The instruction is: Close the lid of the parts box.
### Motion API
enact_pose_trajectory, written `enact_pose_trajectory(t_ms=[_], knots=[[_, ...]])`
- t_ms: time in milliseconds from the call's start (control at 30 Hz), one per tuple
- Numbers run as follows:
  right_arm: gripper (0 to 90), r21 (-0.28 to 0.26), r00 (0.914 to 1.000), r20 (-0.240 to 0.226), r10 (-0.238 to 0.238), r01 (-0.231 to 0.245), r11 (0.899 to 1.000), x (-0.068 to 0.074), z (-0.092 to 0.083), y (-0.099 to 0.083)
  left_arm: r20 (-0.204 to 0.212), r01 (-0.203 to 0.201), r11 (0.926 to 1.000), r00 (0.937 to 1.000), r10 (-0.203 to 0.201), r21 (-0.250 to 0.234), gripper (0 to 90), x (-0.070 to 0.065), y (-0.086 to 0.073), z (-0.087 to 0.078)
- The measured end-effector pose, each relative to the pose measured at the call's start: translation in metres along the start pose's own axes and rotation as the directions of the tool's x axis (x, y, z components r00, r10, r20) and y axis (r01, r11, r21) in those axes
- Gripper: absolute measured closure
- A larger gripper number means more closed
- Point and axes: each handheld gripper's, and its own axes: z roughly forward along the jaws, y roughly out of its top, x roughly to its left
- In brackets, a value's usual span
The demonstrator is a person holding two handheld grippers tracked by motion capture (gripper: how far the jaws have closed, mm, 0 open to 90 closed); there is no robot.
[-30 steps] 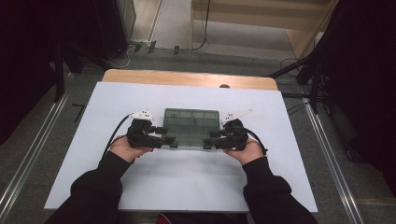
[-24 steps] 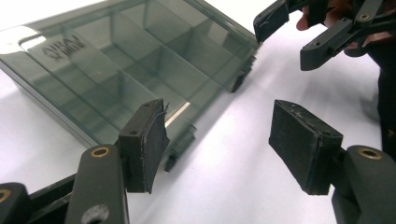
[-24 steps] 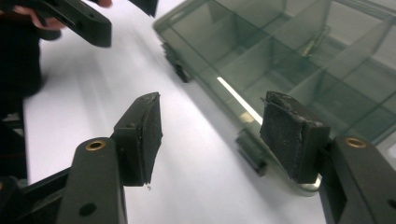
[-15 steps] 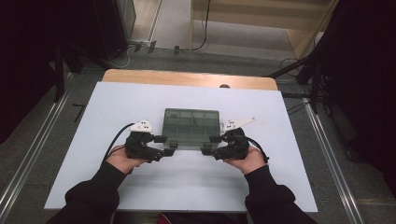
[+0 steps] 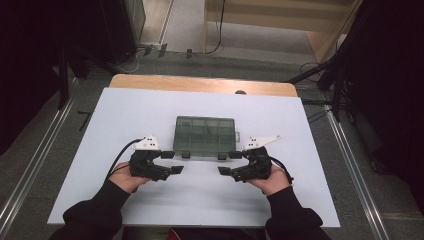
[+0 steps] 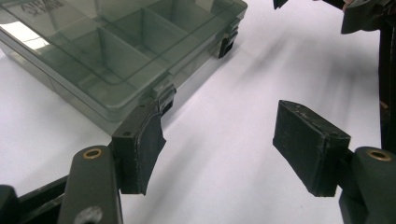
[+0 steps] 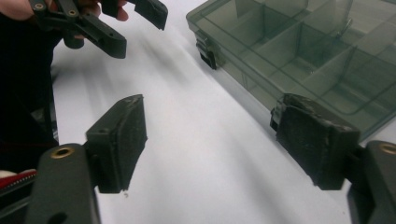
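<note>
- Tongs on the left [image 5: 170, 162] sit at lower centre-left of the high view, held level and pointing right; the jaws stand wide with only bare counter between them.
- Right tongs [image 5: 231, 163] mirror them at lower centre-right, pointing left; their jaws have just been opening and stand wide, with nothing between them.
- In the left gripper view the left tongs [image 6: 217, 140] show two black pads well apart; the left-hand pad lies just beside a latch of the box, and whether it touches I cannot tell.
- In the right gripper view the right tongs [image 7: 219, 140] gape likewise, the right-hand pad overlapping the box's near edge in the picture.
- Two hands, one per tongs; two dark sleeves come in from the bottom edge.
- One clear grey compartment box [image 5: 205, 136] lies shut and flat at the middle of the white counter [image 5: 300, 200], just above both tongs; two dark latches show on its near edge.
</note>
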Motion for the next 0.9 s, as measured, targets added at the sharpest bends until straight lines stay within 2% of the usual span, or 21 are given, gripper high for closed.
enact_pose_trajectory(t_ms=[167, 267, 600, 900], knots=[[24.1, -0.012, 0.9995, 0.015, 0.029, -0.029, 1.000, 0.000, -0.003, -0.008, -0.009, -0.010, 0.9999, 0.9999, 0.010, -0.001, 32.3, -0.003, -0.006, -0.002], [24.0, -0.008, 0.9994, 0.024, 0.026, -0.025, 1.000, 0.000, -0.004, -0.013, -0.015, -0.016, 0.9999, 0.9998, 0.016, 0.002, 32.3, -0.003, -0.010, -0.006], [24.0, 0.015, 0.9981, 0.060, 0.017, -0.018, 1.000, -0.003, -0.011, -0.029, -0.039, 0.003, 0.9999, 0.9992, -0.003, 0.010, 32.3, 0.001, -0.025, -0.018], [23.7, 0.012, 0.9950, 0.089, 0.046, -0.047, 0.999, -0.010, -0.024, -0.042, -0.051, 0.008, 0.9999, 0.9987, -0.007, 0.008, 32.2, 0.004, -0.033, -0.028]])
